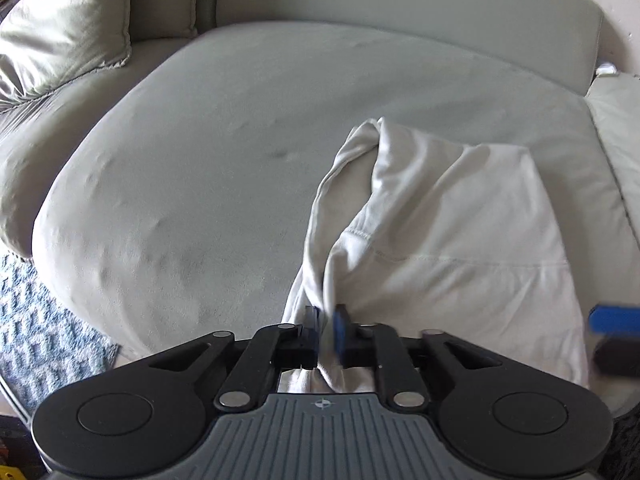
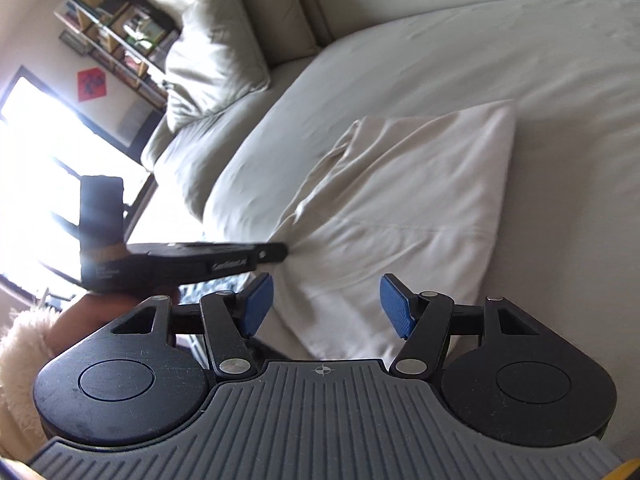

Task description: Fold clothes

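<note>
A white garment [image 1: 440, 220] lies bunched on the grey sofa seat [image 1: 200, 160], with a stitched hem line across it. My left gripper [image 1: 328, 330] is shut on the garment's near left corner, and a fold of cloth runs between its blue pads. In the right wrist view the same garment [image 2: 400, 200] lies ahead. My right gripper [image 2: 326, 308] stands open above its near edge, with nothing pressed between the pads. The left gripper [image 2: 276, 252] reaches in from the left there and meets the cloth's corner. A blue pad of the right gripper [image 1: 614, 318] shows at the left view's right edge.
A silvery cushion [image 1: 60, 28] rests at the sofa's back left, seen also as a cushion [image 2: 212, 56] in the right view. A blue patterned rug [image 1: 36, 328] lies beside the sofa. A shelf unit [image 2: 112, 28] and a bright window [image 2: 44, 160] stand beyond. A fluffy sleeve [image 2: 20, 360] shows low left.
</note>
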A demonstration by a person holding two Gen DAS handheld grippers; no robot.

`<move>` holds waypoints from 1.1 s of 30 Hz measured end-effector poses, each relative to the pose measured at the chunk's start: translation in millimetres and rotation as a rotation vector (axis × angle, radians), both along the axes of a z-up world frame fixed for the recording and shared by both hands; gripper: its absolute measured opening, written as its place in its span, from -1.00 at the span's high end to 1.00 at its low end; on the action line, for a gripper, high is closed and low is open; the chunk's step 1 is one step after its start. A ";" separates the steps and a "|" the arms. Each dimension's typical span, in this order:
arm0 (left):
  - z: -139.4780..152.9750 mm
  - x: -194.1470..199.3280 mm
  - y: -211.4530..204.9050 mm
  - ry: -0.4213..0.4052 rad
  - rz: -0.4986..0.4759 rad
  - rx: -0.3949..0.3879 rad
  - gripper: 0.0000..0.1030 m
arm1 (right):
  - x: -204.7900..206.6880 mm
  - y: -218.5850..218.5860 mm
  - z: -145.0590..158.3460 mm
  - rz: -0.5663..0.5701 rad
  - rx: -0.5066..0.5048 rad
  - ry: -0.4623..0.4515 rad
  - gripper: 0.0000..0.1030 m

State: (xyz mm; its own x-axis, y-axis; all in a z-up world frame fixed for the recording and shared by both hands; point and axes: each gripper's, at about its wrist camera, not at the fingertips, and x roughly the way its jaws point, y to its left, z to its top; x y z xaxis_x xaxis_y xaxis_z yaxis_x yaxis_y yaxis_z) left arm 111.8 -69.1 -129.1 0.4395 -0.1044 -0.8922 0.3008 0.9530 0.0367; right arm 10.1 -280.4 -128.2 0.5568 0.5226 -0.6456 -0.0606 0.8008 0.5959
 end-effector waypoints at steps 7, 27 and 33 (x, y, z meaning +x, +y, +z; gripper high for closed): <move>38.1 13.8 22.2 -0.159 -0.014 -0.236 -0.57 | 14.5 -68.5 -21.2 -0.286 -0.003 0.066 -0.33; -38.9 146.1 -55.1 0.002 -0.122 -0.362 0.72 | 125.3 -99.5 -74.7 -0.504 0.057 0.053 0.92; -45.0 175.8 -84.1 0.016 -0.054 -0.425 0.43 | 147.5 -122.9 -43.1 -0.521 -0.076 -0.025 0.91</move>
State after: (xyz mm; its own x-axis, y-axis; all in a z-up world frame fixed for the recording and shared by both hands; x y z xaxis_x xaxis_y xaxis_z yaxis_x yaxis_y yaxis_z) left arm 287.6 -153.3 -174.1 0.4098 -0.4866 -0.7715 0.3479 0.8653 -0.3609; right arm 157.6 -403.3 -171.3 0.7463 0.1248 -0.6539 0.3431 0.7697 0.5384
